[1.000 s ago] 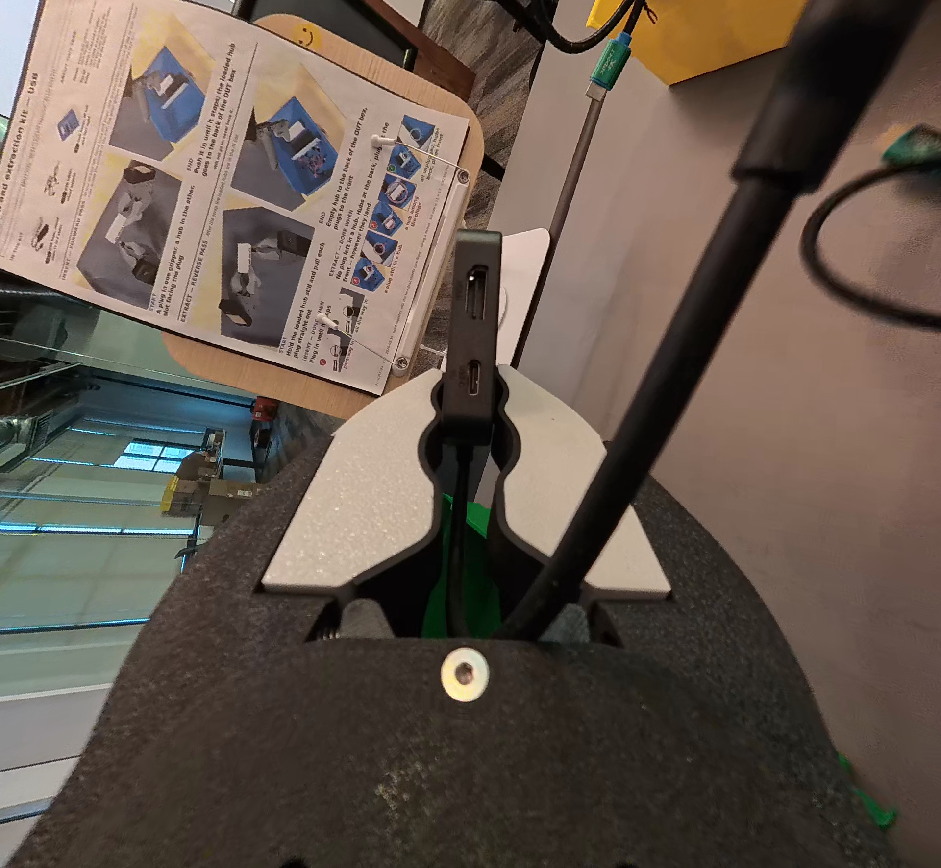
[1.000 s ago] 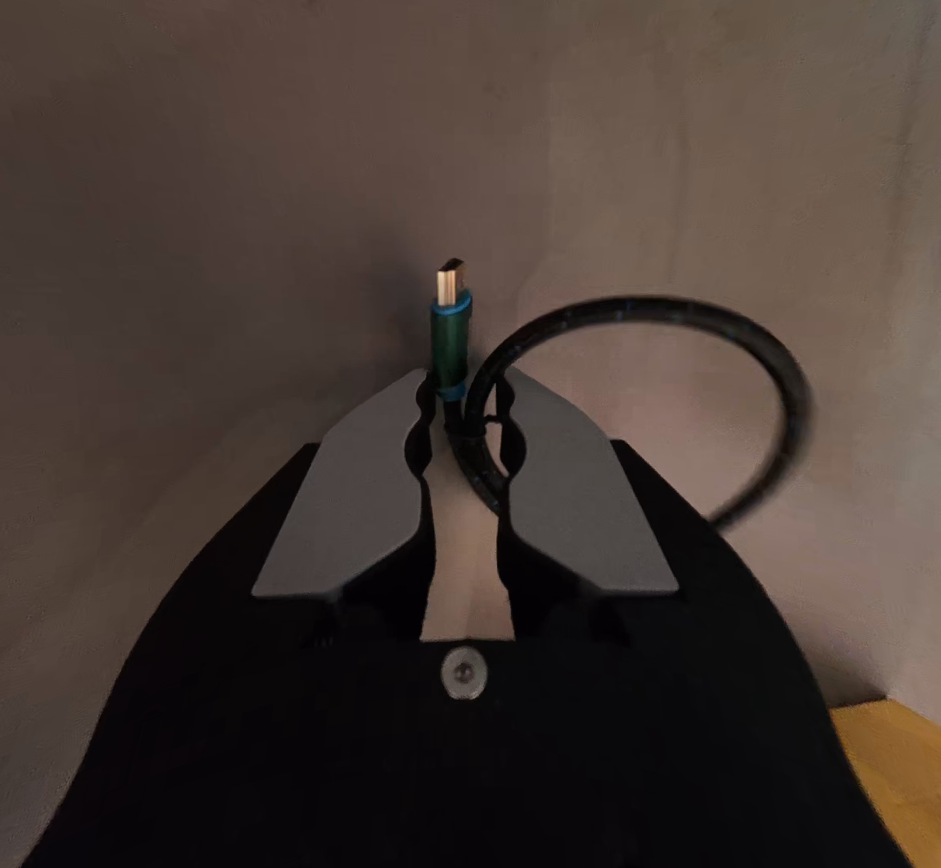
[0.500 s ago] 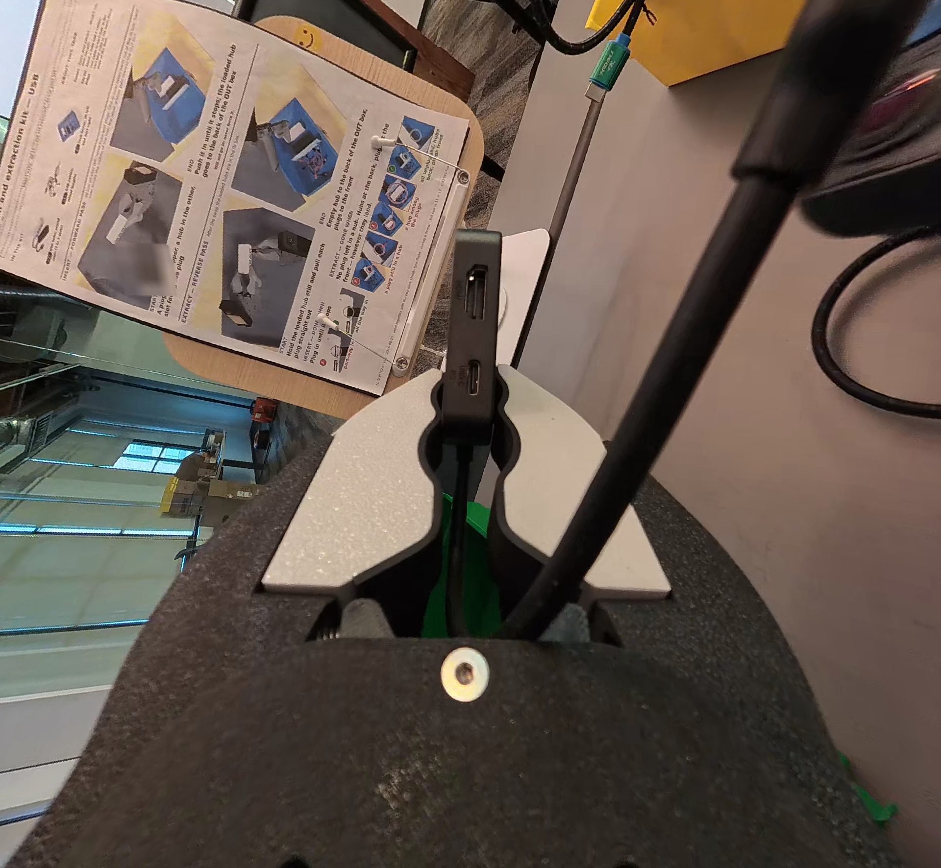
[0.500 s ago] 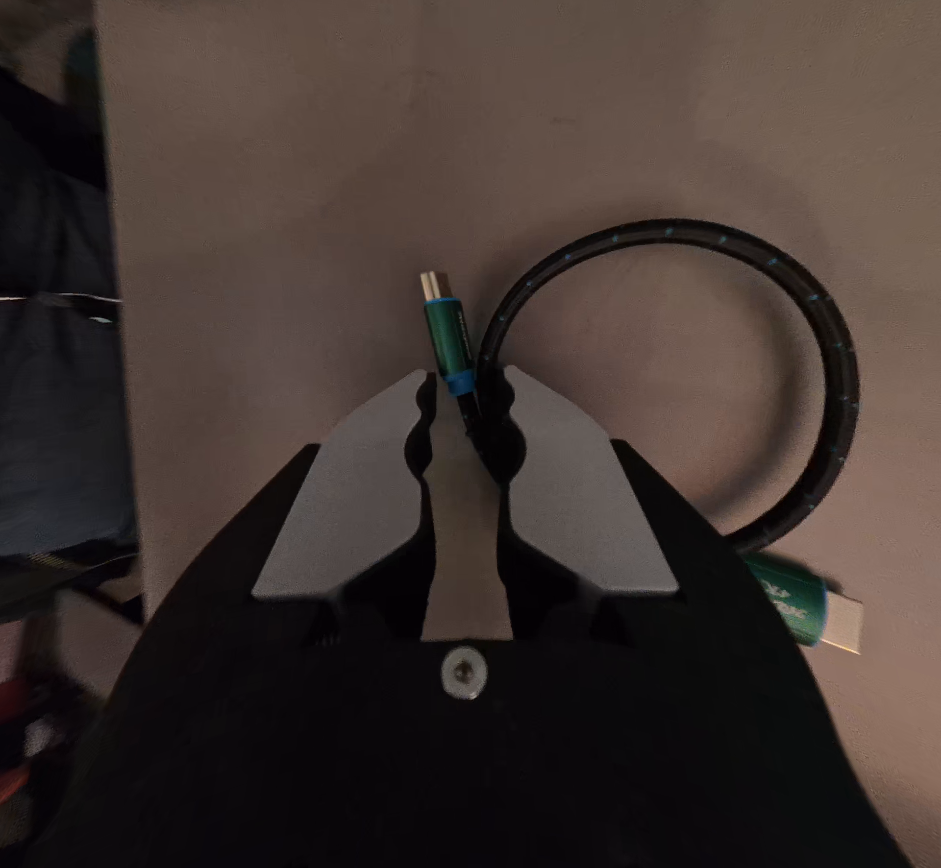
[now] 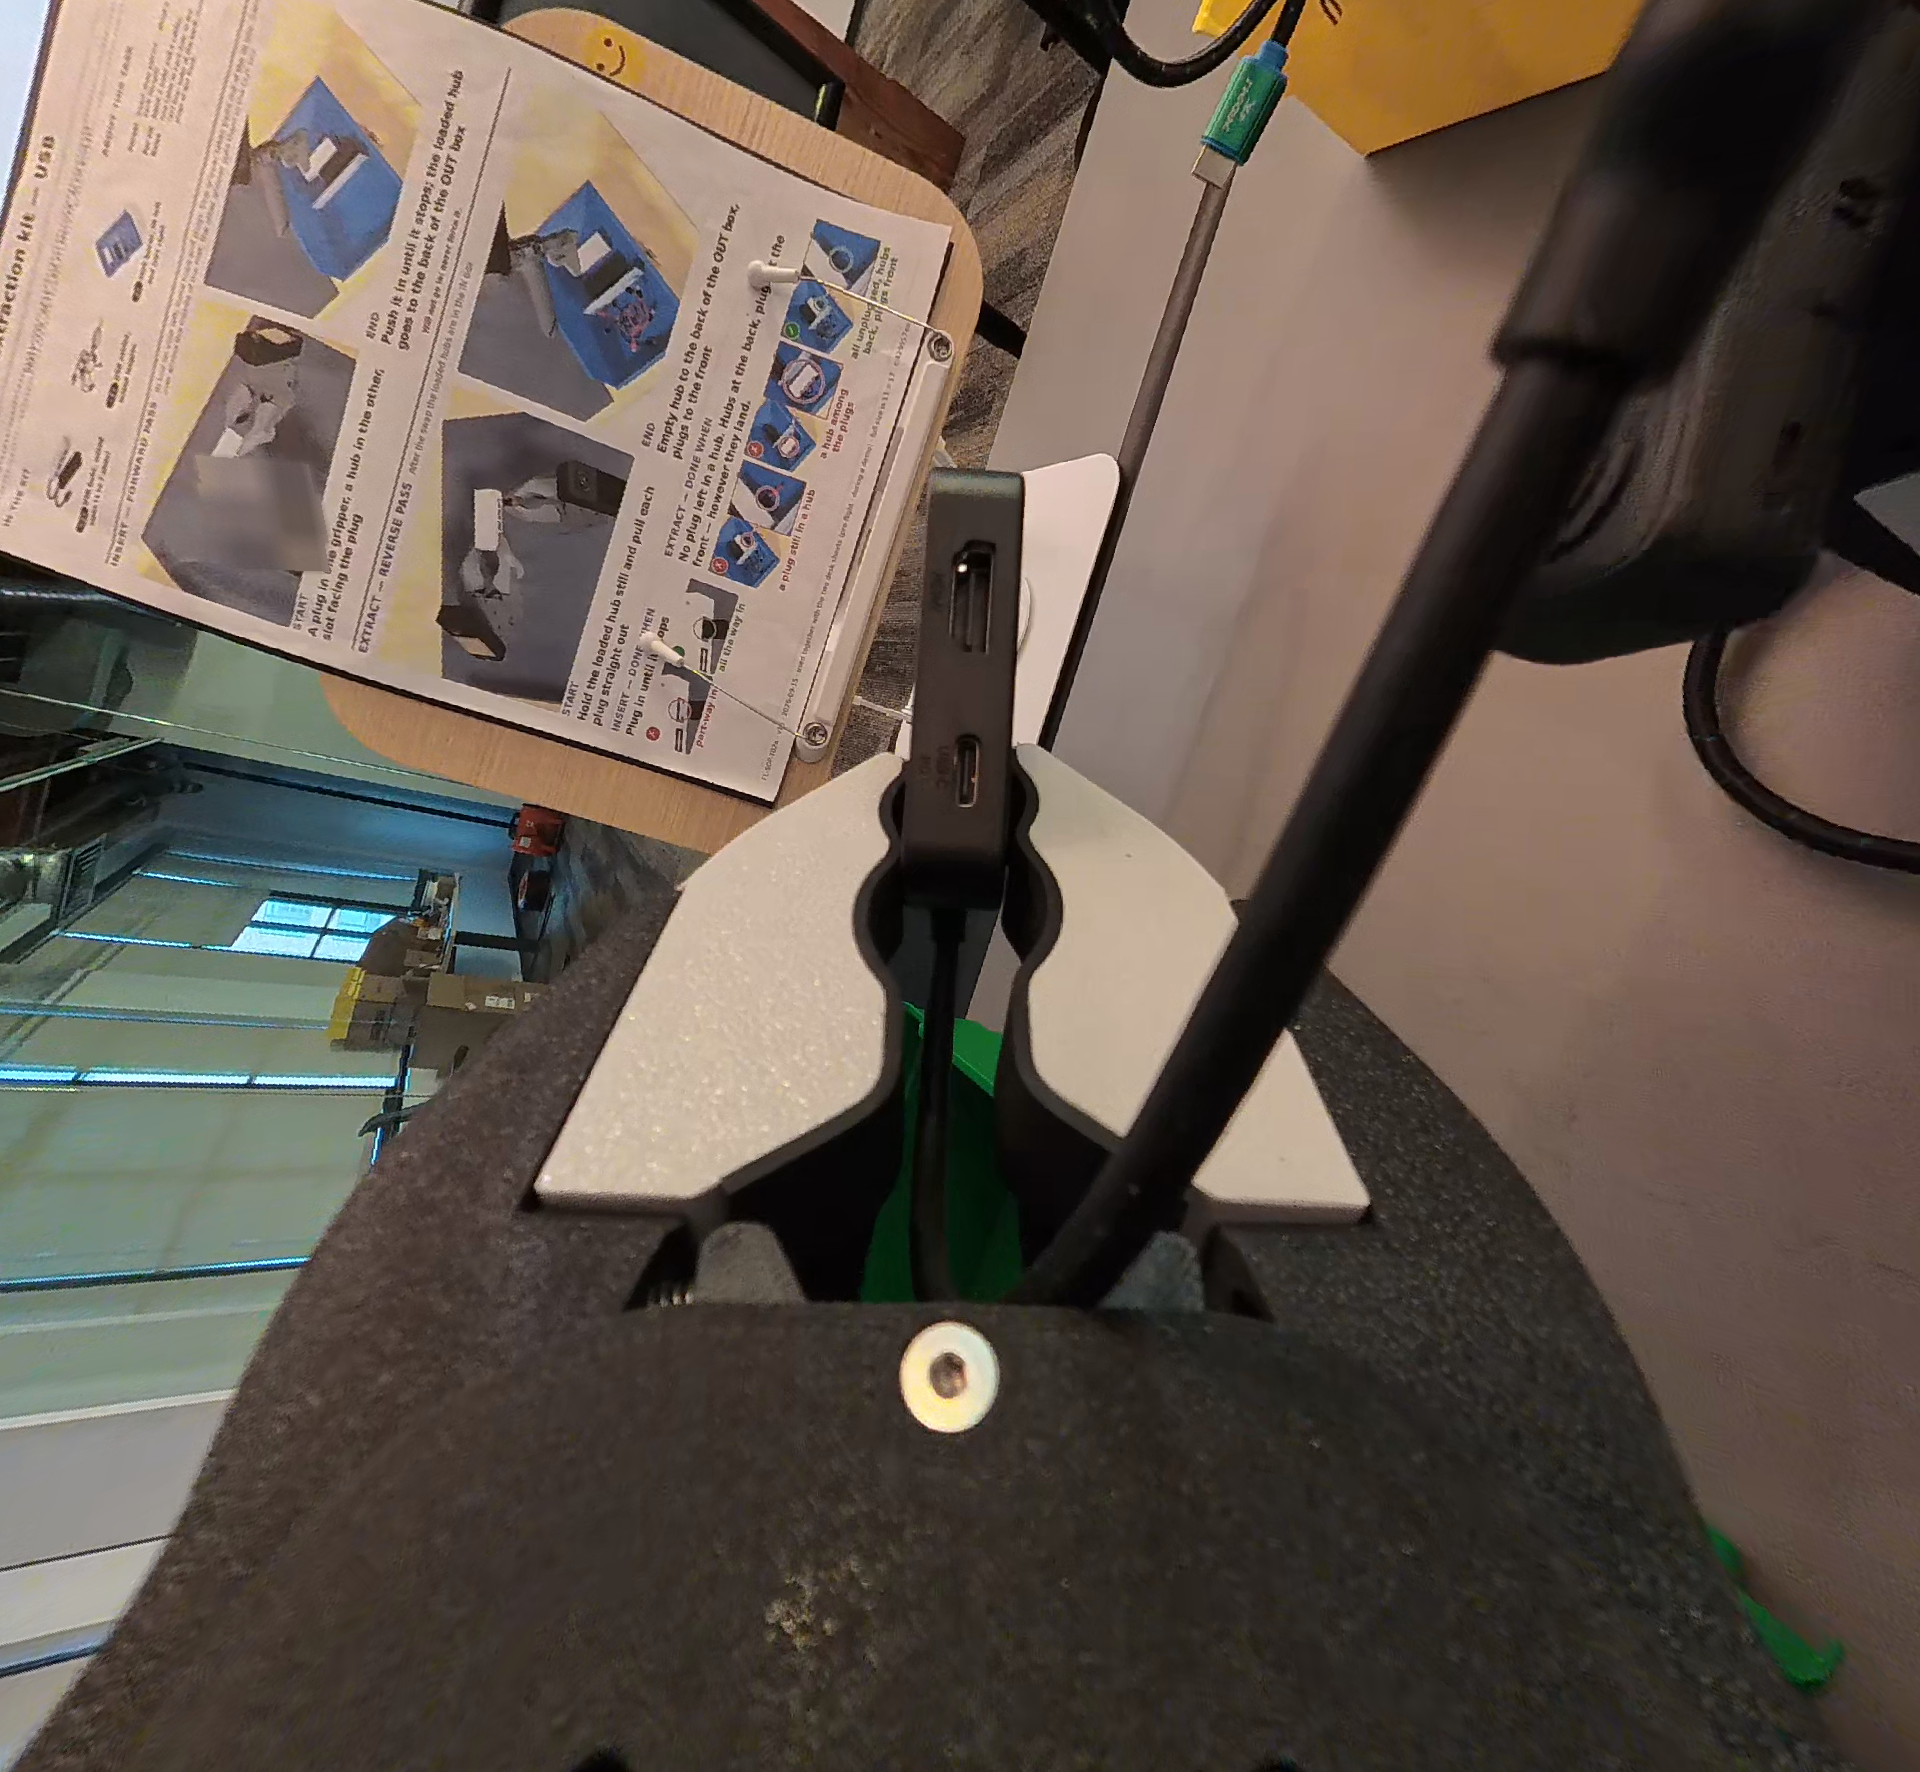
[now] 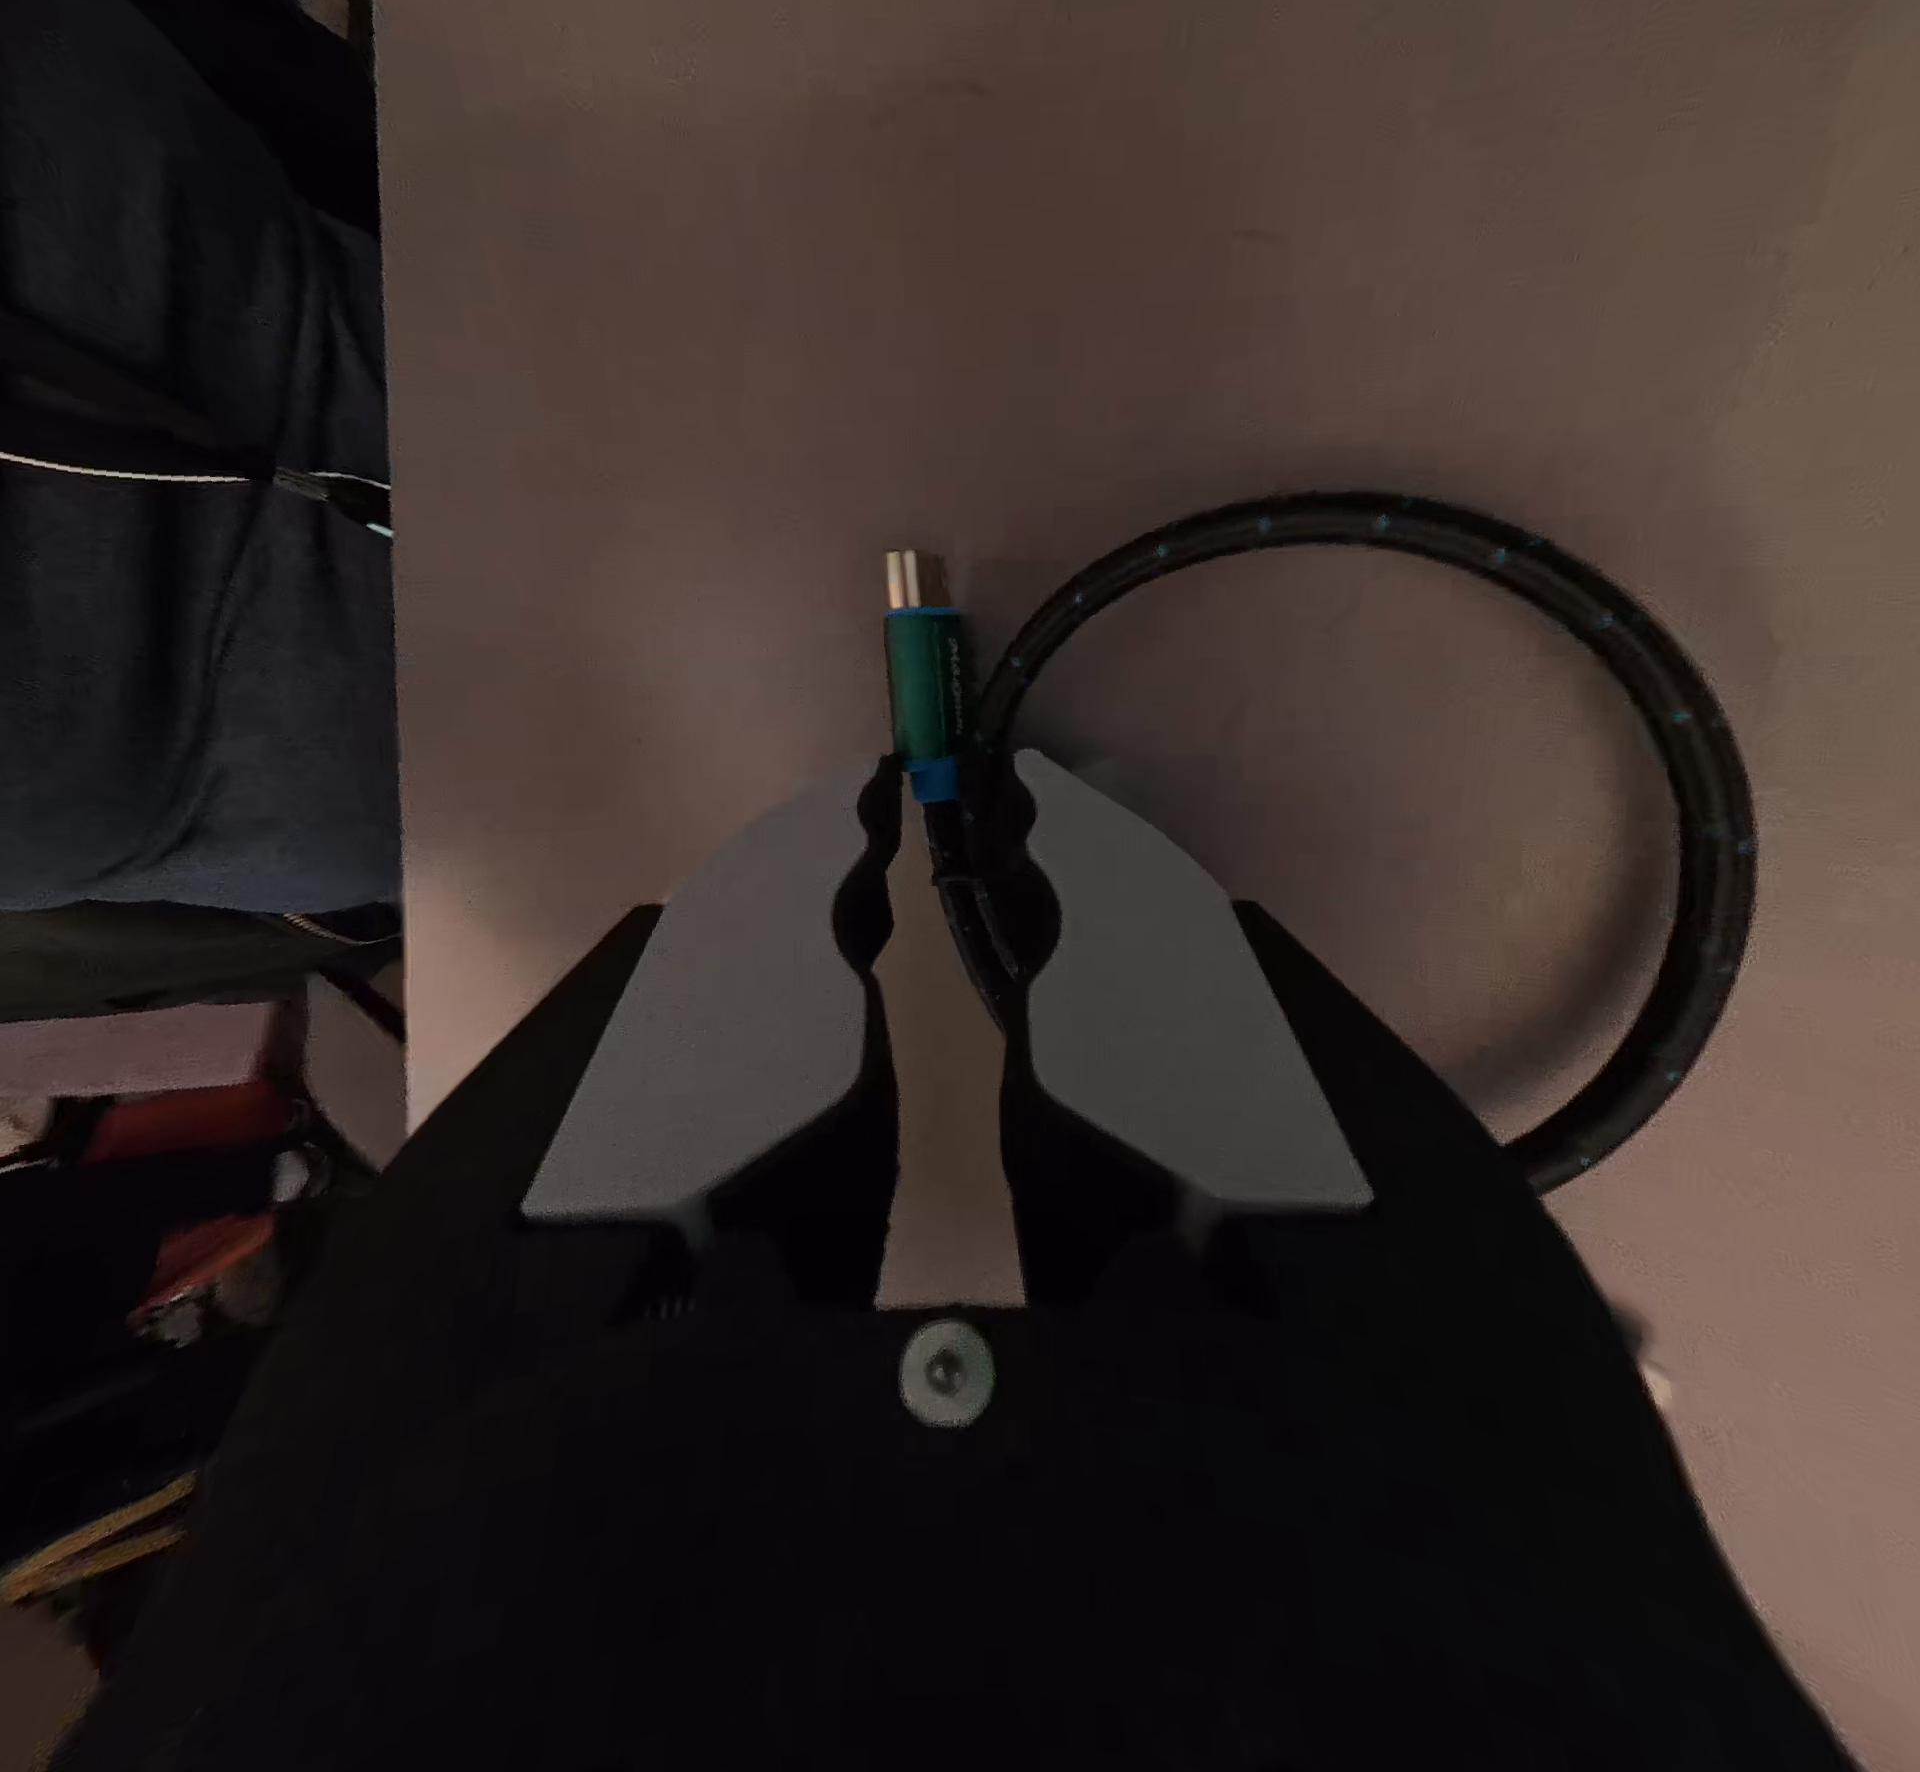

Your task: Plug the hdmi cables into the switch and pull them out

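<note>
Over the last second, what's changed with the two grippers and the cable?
The right gripper has swung out over the table edge, its dark body now looming at the left view's upper right, and stays open around the braided cable behind the green plug. The left gripper stays shut on the black switch.

Left wrist view rolled sideways, looking along the grey table (image 5: 1558, 995), right wrist view straight down, close above the table, shared braided cable (image 6: 1704, 787) loop.

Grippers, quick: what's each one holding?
Left gripper: shut on the black switch.
Right gripper: open around the cable, by its green plug.
</note>
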